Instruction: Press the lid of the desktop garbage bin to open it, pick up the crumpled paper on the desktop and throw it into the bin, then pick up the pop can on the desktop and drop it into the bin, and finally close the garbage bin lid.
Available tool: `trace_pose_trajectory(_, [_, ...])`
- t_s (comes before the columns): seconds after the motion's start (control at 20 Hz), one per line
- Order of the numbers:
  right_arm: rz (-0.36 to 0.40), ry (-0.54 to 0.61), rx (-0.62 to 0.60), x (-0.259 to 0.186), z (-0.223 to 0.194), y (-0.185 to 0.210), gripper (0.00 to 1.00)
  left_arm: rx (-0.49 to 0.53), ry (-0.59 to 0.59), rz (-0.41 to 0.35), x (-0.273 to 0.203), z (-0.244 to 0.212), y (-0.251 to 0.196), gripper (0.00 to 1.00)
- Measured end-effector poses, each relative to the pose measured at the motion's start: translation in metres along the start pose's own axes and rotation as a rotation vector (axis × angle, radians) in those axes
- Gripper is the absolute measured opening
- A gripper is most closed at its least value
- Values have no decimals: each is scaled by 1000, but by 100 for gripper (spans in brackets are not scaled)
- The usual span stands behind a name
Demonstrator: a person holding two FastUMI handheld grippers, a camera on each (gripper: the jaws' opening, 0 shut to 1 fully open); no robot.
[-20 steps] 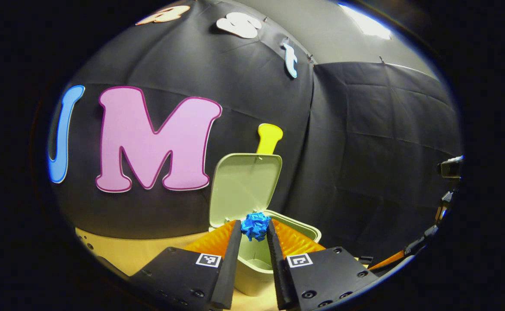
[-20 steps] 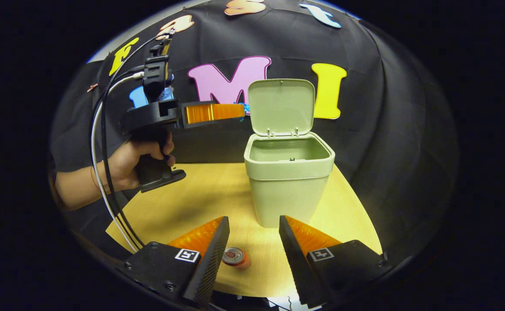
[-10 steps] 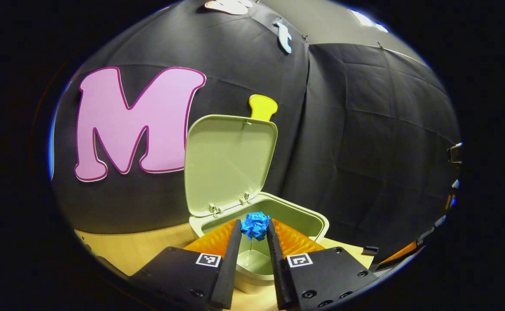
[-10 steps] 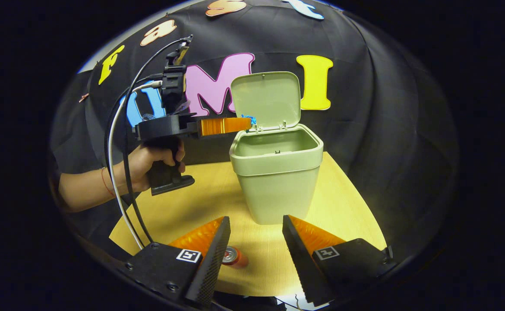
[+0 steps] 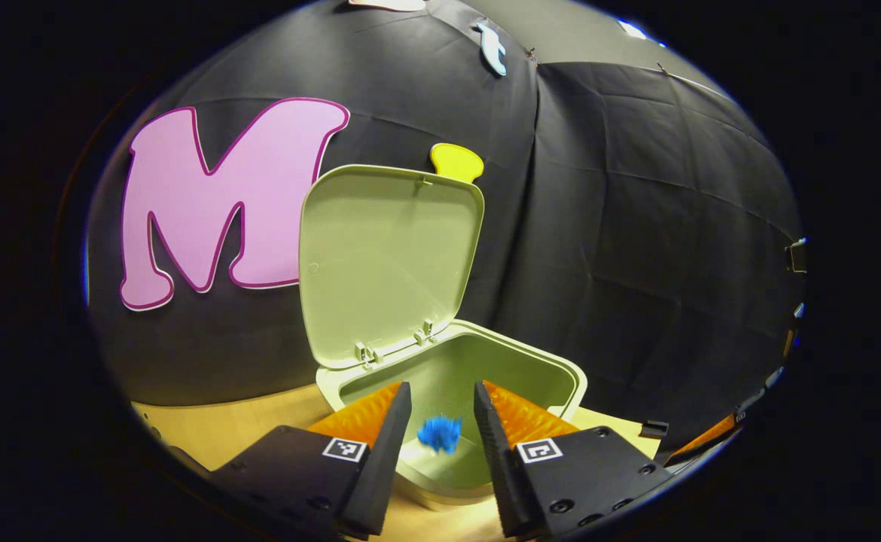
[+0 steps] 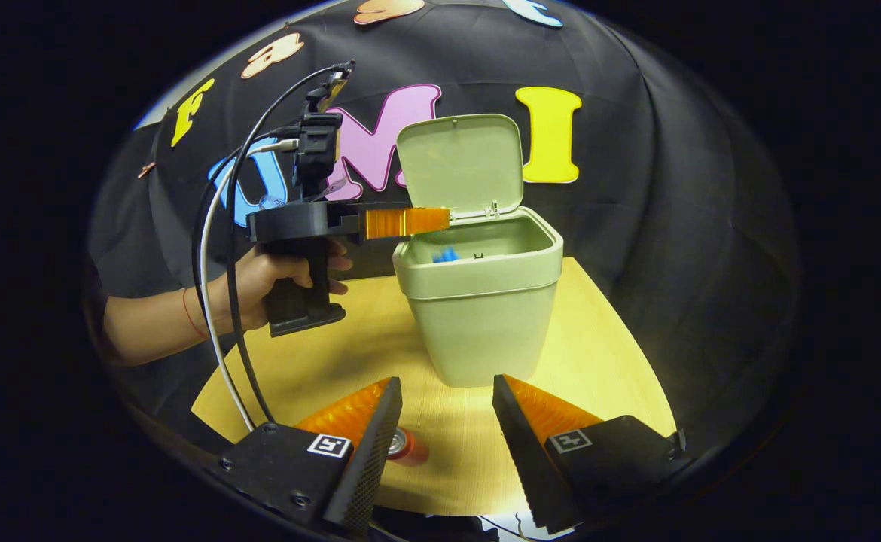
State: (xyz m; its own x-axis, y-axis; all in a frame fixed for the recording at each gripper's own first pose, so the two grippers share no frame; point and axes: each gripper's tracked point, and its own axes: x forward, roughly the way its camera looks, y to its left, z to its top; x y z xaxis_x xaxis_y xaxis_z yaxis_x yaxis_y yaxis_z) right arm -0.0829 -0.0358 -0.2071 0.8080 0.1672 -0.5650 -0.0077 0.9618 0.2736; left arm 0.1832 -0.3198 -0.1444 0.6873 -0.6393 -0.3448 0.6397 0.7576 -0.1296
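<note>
Left gripper (image 5: pixel 440 395) hangs over the bin (image 6: pixel 480 301), fingers parted and free of the crumpled paper (image 5: pixel 439 434) inside the bin. Right gripper (image 6: pixel 446 388) gapes before the bin; pop can (image 6: pixel 406 446) lies on the counter (image 6: pixel 591 361) before it.

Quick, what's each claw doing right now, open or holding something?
Left claw: open above the bin, blue paper ball loose between its fingers.
Right claw: open, holding nothing, can on the table below.

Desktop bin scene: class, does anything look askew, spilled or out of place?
Nothing odd: the bin stands upright, lid raised; the blue paper is inside its mouth between the open left gripper fingers.
</note>
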Motion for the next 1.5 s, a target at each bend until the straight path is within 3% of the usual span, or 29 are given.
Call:
trace_pose_trajectory(0.45, [44, 32, -15, 3, -10, 21, 86, 16, -67, 55, -31, 16, 11, 92])
trace_pose_trajectory(0.55, [61, 46, -38, 3, -15, 27, 89, 19, -68, 76, -45, 17, 17, 92])
trace_pose_trajectory(0.6, [73, 58, -51, 3, -19, 31, 80, 16, -70, 83, -52, 18, 18, 92])
trace_pose_trajectory(0.65, [82, 69, -63, 3, -23, 35, 89, 9, -75, 91, -61, 17, 21, 93])
trace_pose_trajectory(1.5, [201, 273, -286, 41, -110, 78, 90, -78, -107, 328, -212, -6, 71, 92])
